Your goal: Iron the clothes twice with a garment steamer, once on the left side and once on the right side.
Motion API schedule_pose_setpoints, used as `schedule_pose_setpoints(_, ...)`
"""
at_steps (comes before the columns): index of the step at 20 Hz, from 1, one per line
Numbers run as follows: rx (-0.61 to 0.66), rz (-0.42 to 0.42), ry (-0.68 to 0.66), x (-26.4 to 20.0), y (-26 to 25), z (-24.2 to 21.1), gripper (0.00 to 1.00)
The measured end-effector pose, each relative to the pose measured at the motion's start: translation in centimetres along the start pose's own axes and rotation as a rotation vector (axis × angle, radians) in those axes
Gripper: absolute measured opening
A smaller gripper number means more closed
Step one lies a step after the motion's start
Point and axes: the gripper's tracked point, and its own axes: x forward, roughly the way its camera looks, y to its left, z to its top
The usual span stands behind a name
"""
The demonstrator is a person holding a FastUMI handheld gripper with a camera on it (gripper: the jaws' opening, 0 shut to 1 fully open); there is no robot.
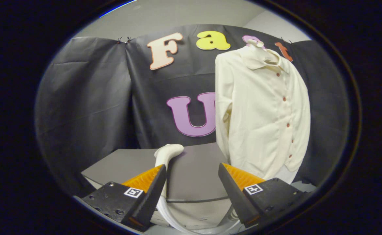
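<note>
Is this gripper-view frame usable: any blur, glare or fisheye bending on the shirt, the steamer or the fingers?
Gripper view: sharp throughout, no motion blur; the cream button-front shirt is bright but its buttons stay readable; fisheye bends the grey tabletop edge into a curve; soft folds shade the shirt's sleeve; the white garment steamer head is evenly lit just ahead of one finger; the hand-held gripper is open, in focus.

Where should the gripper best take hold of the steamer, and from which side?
Probably on the steamer's upright neck, below its bent head, coming from the front. The open gripper would shift towards the left finger, where the neck rises, to straddle it.
</note>
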Motion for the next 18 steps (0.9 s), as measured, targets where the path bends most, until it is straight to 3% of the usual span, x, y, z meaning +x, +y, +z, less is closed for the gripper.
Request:
schedule_pose_setpoints(7, -0.022, 0.125, 0.156, 7.8, 5.9, -1.0, 0.98)
schedule_pose_setpoints(10, -0.064, 0.163, 0.318, 9.2, 8.0, -4.3, 0.95)
schedule_pose_setpoints(17, -0.121, 0.103, 0.433, 11.1, 8.5, -5.9, 0.86)
schedule_pose_setpoints(18, -0.114, 0.082, 0.457, 11.3, 8.3, -6.1, 0.8)
